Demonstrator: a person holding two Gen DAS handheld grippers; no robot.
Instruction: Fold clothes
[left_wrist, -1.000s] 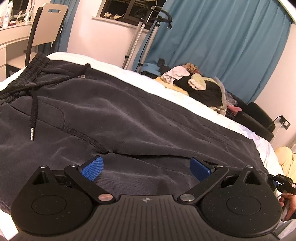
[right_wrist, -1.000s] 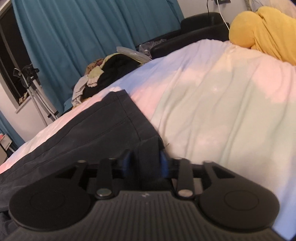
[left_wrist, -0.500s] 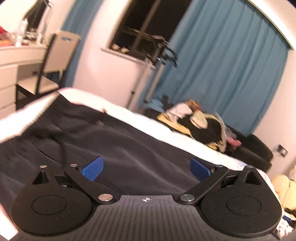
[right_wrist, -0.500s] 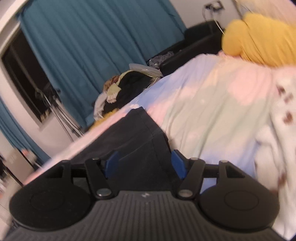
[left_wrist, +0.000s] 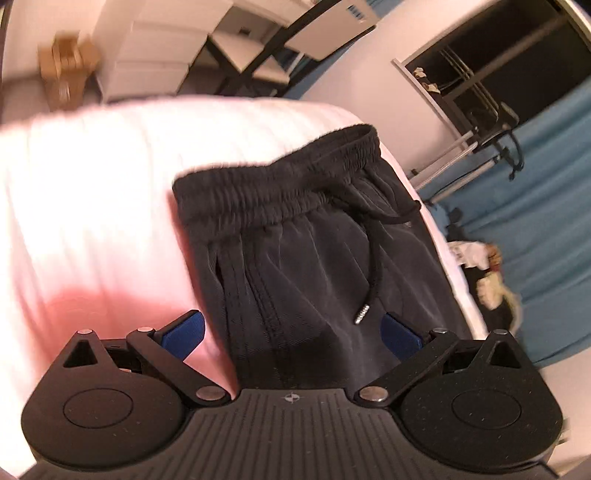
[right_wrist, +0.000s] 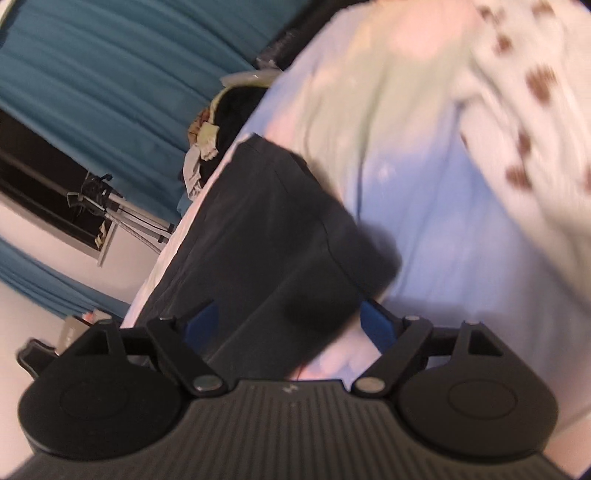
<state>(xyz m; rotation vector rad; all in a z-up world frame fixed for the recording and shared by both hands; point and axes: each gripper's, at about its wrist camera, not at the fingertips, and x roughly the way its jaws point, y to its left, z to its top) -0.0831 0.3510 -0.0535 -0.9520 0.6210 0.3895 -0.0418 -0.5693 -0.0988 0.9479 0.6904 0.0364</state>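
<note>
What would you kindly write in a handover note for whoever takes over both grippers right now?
Left gripper: jaws open, empty, over the waistband end of the dark grey drawstring jogger trousers.
Right gripper: jaws open, empty, over the trouser hem.
Trousers lie lengthwise on the pale pastel bedsheet; metal-tipped black drawstring lies loose on top.
Done: they look folded leg over leg, though I can't confirm it.
Left: probably fold hem towards waistband.

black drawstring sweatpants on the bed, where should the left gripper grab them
Grip the ribbed elastic waistband of the black drawstring sweatpants at its near-left corner, coming from the bare white bed sheet side. That thick edge lies exposed there, clear of the drawstring.
</note>
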